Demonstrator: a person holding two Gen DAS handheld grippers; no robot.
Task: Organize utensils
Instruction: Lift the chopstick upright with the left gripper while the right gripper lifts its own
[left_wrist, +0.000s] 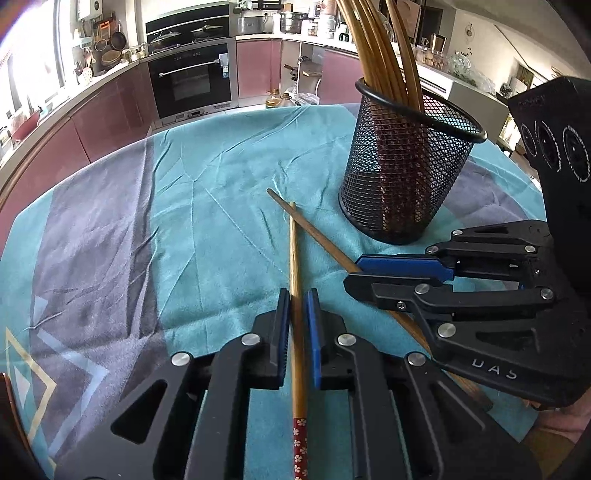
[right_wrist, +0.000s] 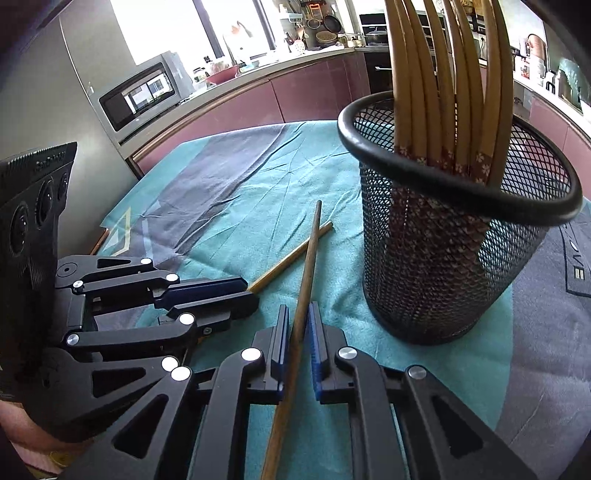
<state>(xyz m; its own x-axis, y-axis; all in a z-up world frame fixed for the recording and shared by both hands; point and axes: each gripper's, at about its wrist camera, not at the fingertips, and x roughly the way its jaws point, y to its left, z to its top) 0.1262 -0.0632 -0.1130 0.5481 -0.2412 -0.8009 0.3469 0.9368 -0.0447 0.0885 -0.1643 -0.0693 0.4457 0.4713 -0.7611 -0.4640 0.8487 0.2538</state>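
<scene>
Upper left of the left wrist view, a black built-in oven (left_wrist: 192, 79) sits among mauve cabinets (left_wrist: 107, 114); a rumpled teal-and-grey tablecloth (left_wrist: 207, 206) fills the middle.

Both grippers tilt downward, side by side. The left gripper (left_wrist: 297, 295) is clamped on 1 chopstick (left_wrist: 295, 258); the right gripper (right_wrist: 298, 312) apparently pinches another chopstick (right_wrist: 308, 258).
</scene>
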